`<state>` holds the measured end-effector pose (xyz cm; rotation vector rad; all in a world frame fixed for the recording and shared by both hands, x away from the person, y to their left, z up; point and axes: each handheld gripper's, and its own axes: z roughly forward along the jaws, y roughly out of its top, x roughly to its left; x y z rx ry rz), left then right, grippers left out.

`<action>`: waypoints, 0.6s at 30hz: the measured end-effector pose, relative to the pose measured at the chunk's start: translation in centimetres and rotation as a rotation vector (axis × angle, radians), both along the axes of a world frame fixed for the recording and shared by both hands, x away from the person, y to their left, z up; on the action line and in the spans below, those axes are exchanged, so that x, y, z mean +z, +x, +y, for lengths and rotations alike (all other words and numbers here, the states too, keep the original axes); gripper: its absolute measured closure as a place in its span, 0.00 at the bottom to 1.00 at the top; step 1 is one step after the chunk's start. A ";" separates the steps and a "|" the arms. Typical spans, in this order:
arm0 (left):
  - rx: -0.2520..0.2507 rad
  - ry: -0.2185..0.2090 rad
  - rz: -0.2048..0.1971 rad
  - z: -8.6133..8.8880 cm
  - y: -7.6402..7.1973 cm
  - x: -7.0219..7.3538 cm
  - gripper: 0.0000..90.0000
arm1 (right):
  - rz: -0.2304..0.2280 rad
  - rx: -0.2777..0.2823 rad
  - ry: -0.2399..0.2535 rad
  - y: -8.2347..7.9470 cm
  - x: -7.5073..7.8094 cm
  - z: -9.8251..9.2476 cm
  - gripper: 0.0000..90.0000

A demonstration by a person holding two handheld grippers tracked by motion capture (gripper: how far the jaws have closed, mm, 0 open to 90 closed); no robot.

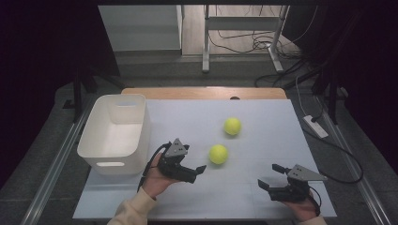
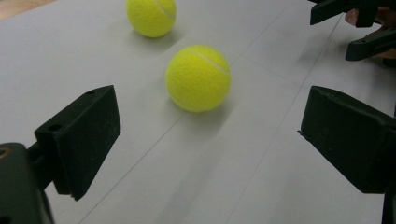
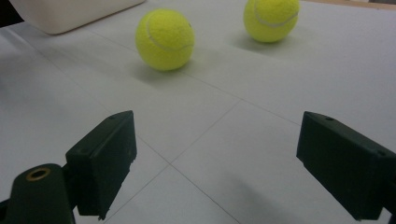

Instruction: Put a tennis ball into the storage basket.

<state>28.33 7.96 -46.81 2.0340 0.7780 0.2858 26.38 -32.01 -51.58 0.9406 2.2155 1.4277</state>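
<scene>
my right tongs (image 1: pixel 271 176) hover low over the near right of the table (image 1: pixel 263 112), spread wide and empty. my left tongs (image 1: pixel 197 170) are spread too, empty, pointing at the nearer ball (image 1: pixel 218 153) just ahead on the white sheet. the second ball (image 1: pixel 232 126) lies a little beyond it. the white bin (image 1: pixel 117 136) stands at the left edge.

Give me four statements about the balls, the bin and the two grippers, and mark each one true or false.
1. Two tennis balls, the near ball and the far ball, lie on the table. True.
2. The white bin holds a ball. False: none is visible inside it.
3. The left gripper is shut on a ball. False: its jaws are open and empty.
4. The right gripper is open. True.
</scene>
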 end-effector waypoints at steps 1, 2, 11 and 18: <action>0.000 0.000 0.000 0.0 0.0 0.0 0.06 | 0.000 0.000 0.000 0.0 0.0 0.0 0.14; -0.004 0.001 -0.001 -0.2 0.1 0.1 0.06 | -0.002 0.001 -0.002 0.0 0.0 0.0 0.14; -0.019 0.010 0.006 -1.3 0.8 0.1 0.05 | -0.004 0.002 0.006 -0.1 0.1 0.0 0.14; -0.033 0.014 0.002 -2.3 1.3 0.4 0.05 | -0.004 0.001 0.002 -0.2 0.1 -0.1 0.14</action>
